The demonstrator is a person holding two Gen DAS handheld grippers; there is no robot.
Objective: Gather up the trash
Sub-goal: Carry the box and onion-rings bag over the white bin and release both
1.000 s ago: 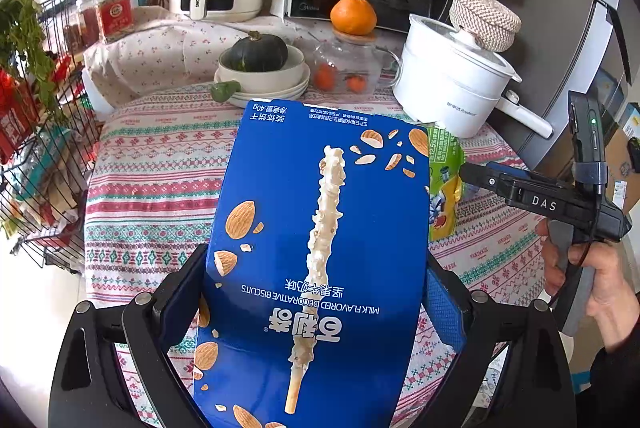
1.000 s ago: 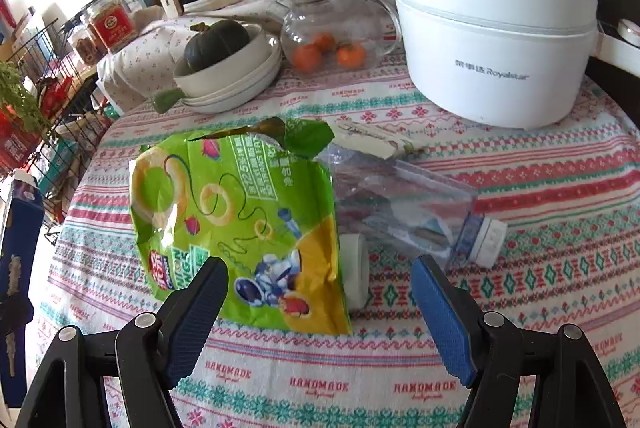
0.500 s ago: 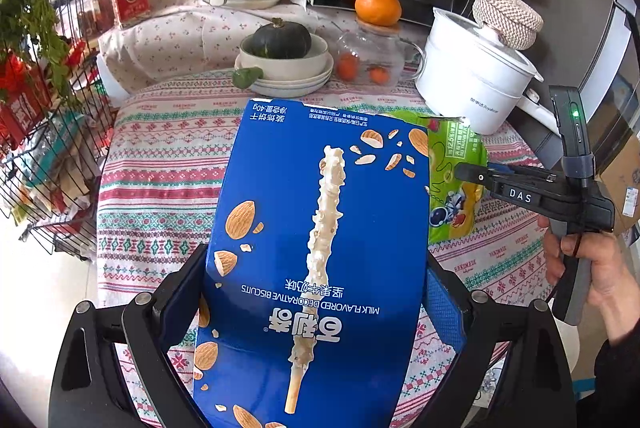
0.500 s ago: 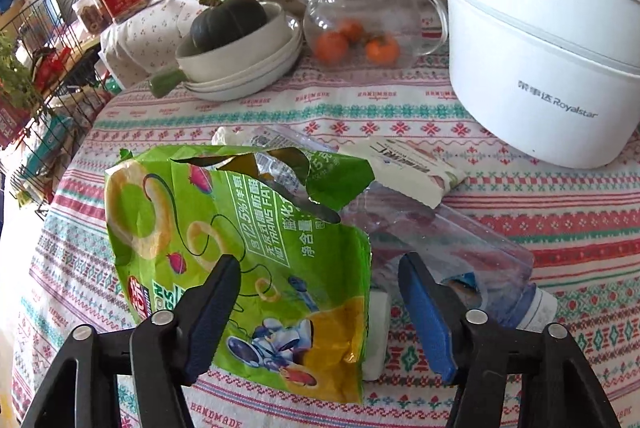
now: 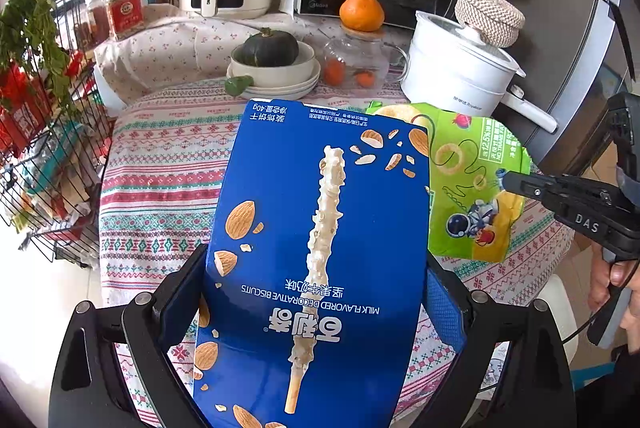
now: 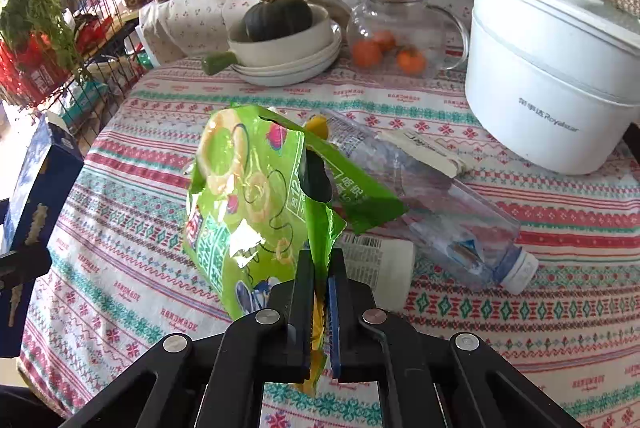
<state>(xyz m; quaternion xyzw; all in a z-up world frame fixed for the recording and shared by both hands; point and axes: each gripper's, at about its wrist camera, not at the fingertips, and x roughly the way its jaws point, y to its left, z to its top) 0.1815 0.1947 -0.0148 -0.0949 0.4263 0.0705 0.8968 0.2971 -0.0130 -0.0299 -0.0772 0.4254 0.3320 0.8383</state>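
Lifted off the tablecloth [image 6: 120, 228] since a moment ago, the green snack bag [image 6: 256, 204] hangs pinched in the closed right gripper [image 6: 320, 292], while the left gripper [image 5: 316, 292] clamps the blue "MILK FLAVORED DECORATIVE BISCUITS" box [image 5: 320, 248] above the table.

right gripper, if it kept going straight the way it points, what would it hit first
Probably the clear plastic bottle lying on the tablecloth just beyond. The right gripper is shut on the green snack bag, which would travel with it. Depth is hard to judge.

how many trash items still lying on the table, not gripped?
2: a clear plastic bottle lying on its side mid-table, and a white wrapper against it, nearer the camera. More may hide under the held green bag.
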